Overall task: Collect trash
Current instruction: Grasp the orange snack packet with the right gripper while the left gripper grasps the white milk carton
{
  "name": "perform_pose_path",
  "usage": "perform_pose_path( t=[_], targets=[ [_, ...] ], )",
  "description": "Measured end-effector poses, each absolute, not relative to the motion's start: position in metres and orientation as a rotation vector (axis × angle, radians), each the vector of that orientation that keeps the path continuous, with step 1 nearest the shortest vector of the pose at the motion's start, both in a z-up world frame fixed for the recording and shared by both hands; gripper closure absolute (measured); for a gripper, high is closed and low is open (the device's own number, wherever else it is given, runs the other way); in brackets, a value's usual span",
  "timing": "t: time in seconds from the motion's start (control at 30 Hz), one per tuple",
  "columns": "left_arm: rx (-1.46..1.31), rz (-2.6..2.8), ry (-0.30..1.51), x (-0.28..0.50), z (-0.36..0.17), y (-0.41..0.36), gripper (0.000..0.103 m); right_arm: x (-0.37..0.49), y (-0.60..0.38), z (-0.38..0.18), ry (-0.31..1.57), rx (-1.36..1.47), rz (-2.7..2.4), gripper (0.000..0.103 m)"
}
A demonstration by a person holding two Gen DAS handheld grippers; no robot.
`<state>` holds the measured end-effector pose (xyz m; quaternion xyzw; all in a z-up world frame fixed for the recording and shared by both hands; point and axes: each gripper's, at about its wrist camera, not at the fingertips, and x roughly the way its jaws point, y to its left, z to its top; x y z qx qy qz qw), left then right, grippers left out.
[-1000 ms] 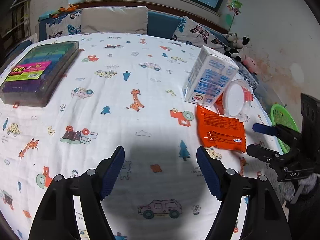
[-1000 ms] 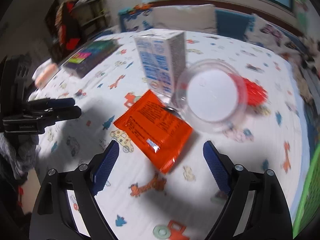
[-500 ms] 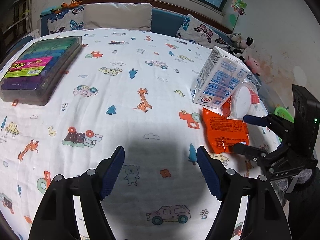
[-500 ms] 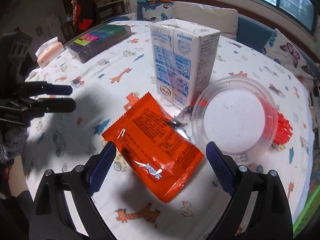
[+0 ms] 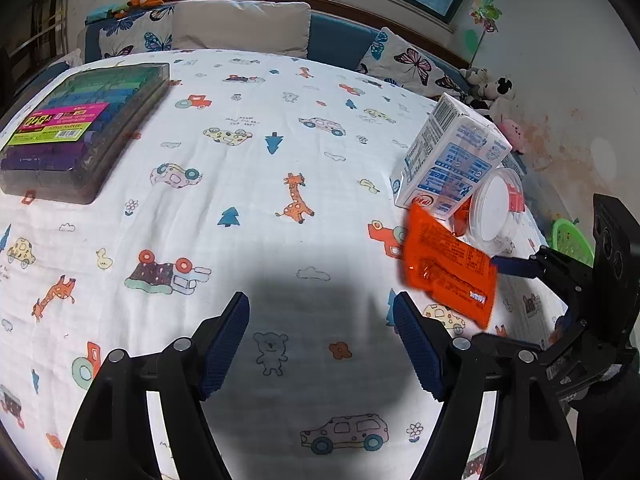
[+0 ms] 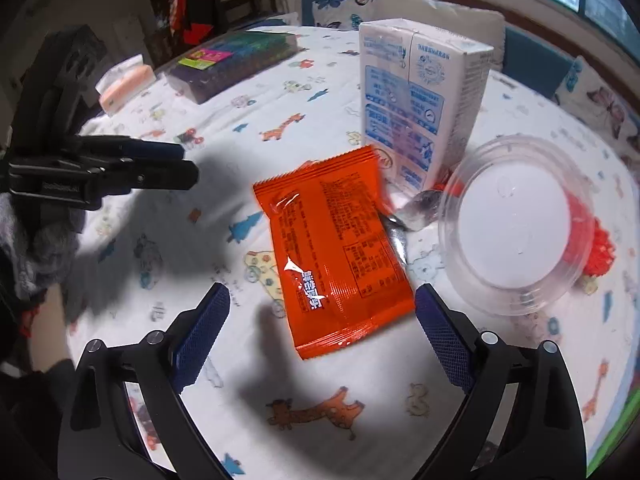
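Observation:
An orange snack wrapper (image 6: 340, 248) lies flat on the printed tablecloth; it also shows in the left wrist view (image 5: 448, 264). Behind it stands a white and blue milk carton (image 6: 416, 96), also in the left wrist view (image 5: 448, 160). A clear plastic lid (image 6: 516, 220) leans beside the carton over red scraps (image 6: 596, 240). My right gripper (image 6: 320, 328) is open, its fingers on either side of the wrapper's near end, just above the cloth. My left gripper (image 5: 320, 340) is open and empty over bare cloth, left of the wrapper.
A box of coloured markers (image 5: 76, 128) lies at the table's far left. A green basket (image 5: 568, 240) sits past the right table edge. A peach tissue pack (image 6: 128, 84) lies near the left edge. A cushioned bench (image 5: 240, 28) runs behind the table.
My right gripper has moved forward and down over the wrapper, which now sits between its fingers. The left gripper has drifted slightly and stays open.

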<state>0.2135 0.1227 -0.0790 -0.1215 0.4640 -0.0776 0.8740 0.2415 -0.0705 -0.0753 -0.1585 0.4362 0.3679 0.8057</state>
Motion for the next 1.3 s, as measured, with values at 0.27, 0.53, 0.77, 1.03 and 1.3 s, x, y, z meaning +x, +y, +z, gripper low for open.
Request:
perform_pose_path(
  t=[0.27, 0.53, 0.77, 1.03, 1.3],
  targets=[
    [-0.244, -0.157, 0.955, 0.212, -0.074, 0.127, 0.031, 0.256, -0.057, -0.081, 0.946, -0.352, 0.793, 0.014],
    [-0.192, -0.196, 0.924, 0.221, -0.059, 0.118, 0.031, 0.248, -0.055, -0.083, 0.931, -0.364, 0.766, 0.038],
    [-0.165, -0.253, 0.883, 0.241, -0.044, 0.089, 0.029, 0.219, -0.076, -0.068, 0.892, -0.301, 0.743, 0.046],
    [-0.141, -0.293, 0.84, 0.272, -0.038, 0.043, 0.023, 0.177, -0.112, -0.06, 0.891, -0.224, 0.757, 0.047],
    [-0.115, -0.258, 0.792, 0.296, -0.041, 0.013, 0.019, 0.148, -0.133, -0.049, 0.885, -0.122, 0.788, 0.048]
  ],
)
